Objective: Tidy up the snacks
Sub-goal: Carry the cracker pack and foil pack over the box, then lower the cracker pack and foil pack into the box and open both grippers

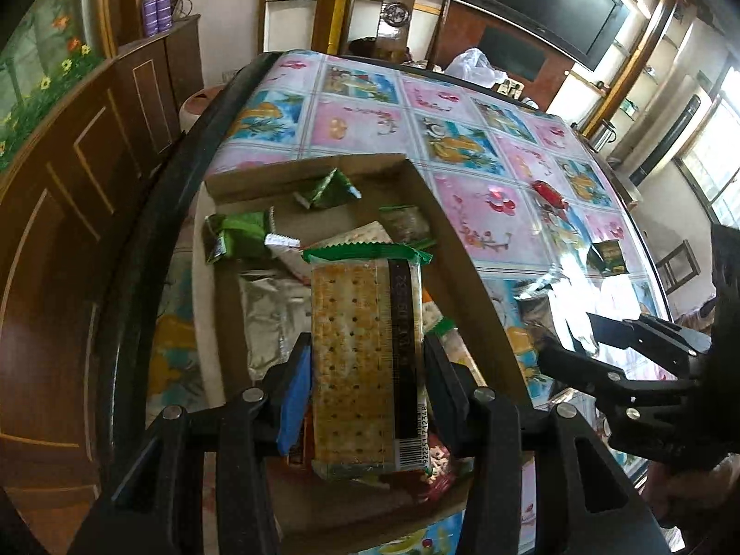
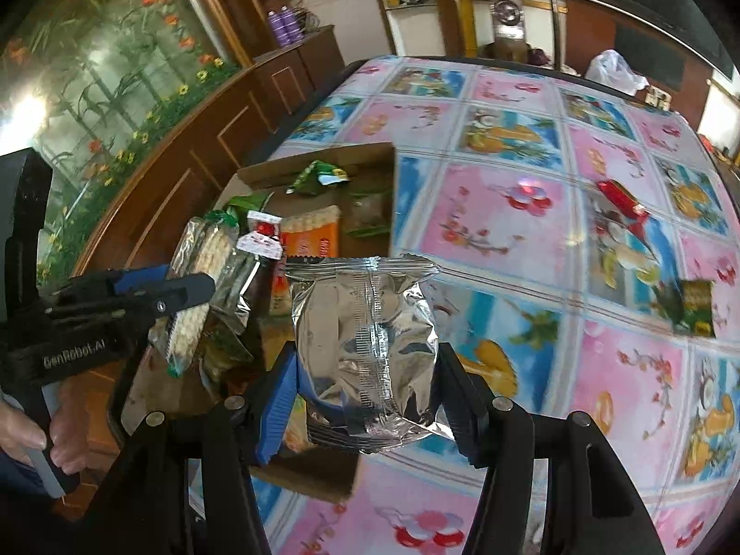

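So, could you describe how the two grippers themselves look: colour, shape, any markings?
Both are matte black plastic frames with silver round pivot bolts. The left gripper has angular linkage arms and flat fingers, one with a blue ribbed pad. The right gripper looks the same, with a blue pad. The left gripper's body carries grey "GenRobot.AI" lettering. No cables show.

Two tongs (image 2: 365, 393), one cardboard box (image 1: 444, 212), two purple bottles (image 1: 157, 11).
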